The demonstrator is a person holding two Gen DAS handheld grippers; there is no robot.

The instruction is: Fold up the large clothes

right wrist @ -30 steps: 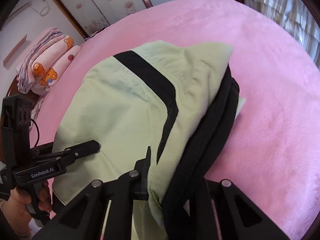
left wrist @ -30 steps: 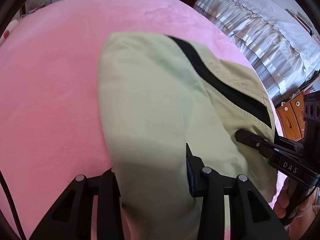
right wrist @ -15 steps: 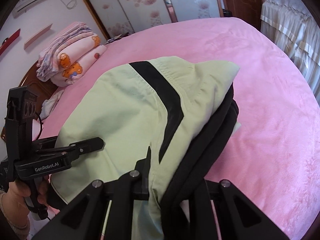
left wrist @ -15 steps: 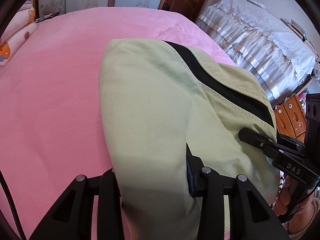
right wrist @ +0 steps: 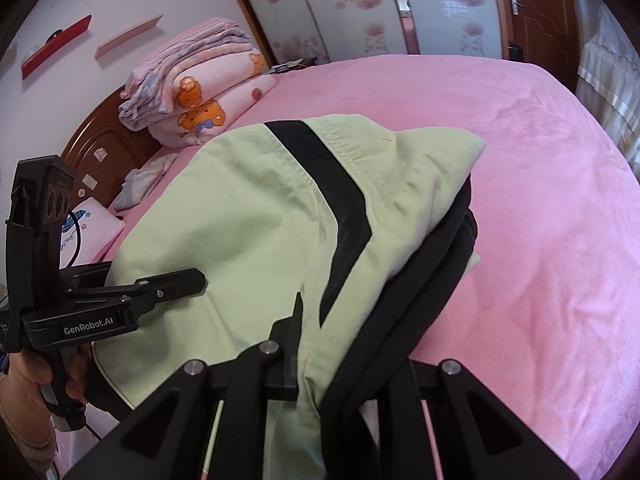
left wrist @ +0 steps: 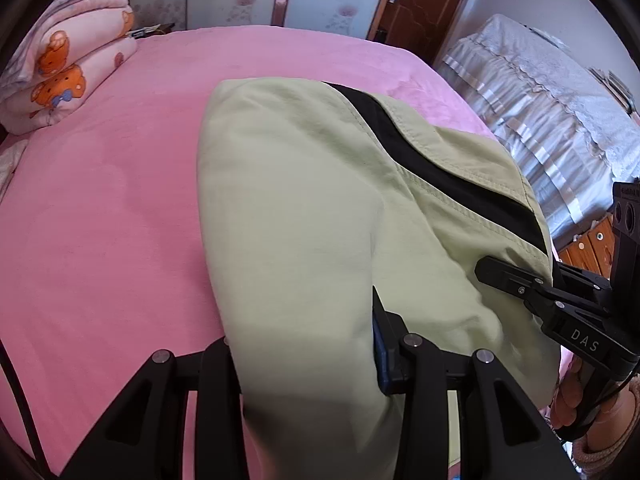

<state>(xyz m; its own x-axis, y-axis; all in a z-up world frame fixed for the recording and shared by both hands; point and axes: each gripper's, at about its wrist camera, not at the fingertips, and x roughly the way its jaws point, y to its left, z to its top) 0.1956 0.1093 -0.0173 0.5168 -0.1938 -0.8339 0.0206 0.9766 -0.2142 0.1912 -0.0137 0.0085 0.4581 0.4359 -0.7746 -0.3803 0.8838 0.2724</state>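
Observation:
A large light-green garment (left wrist: 300, 200) with a black stripe (left wrist: 420, 160) hangs bunched above the pink bed (left wrist: 100, 200). My left gripper (left wrist: 304, 320) is shut on a thick fold of it, and the cloth fills the gap between the fingers. In the right wrist view the same garment (right wrist: 248, 220) shows its black inner layers (right wrist: 432, 264) along the right edge. My right gripper (right wrist: 344, 332) is shut on that green and black edge. Each gripper appears in the other's view: the right gripper (left wrist: 500, 276) and the left gripper (right wrist: 192, 280), both pressed into the cloth and each held by a hand.
Folded bear-print blankets (right wrist: 200, 92) are stacked by the wooden headboard (right wrist: 100, 144). A second bed with a white lace cover (left wrist: 540, 120) and wooden drawers (left wrist: 592, 240) stand beyond the pink bed's right edge. Sliding floral doors (right wrist: 360, 8) line the far wall.
Both grippers have risen and pulled back with the garment still clamped. The blankets, doors and far wall have come into view, and the garment's far end hangs higher over the bed.

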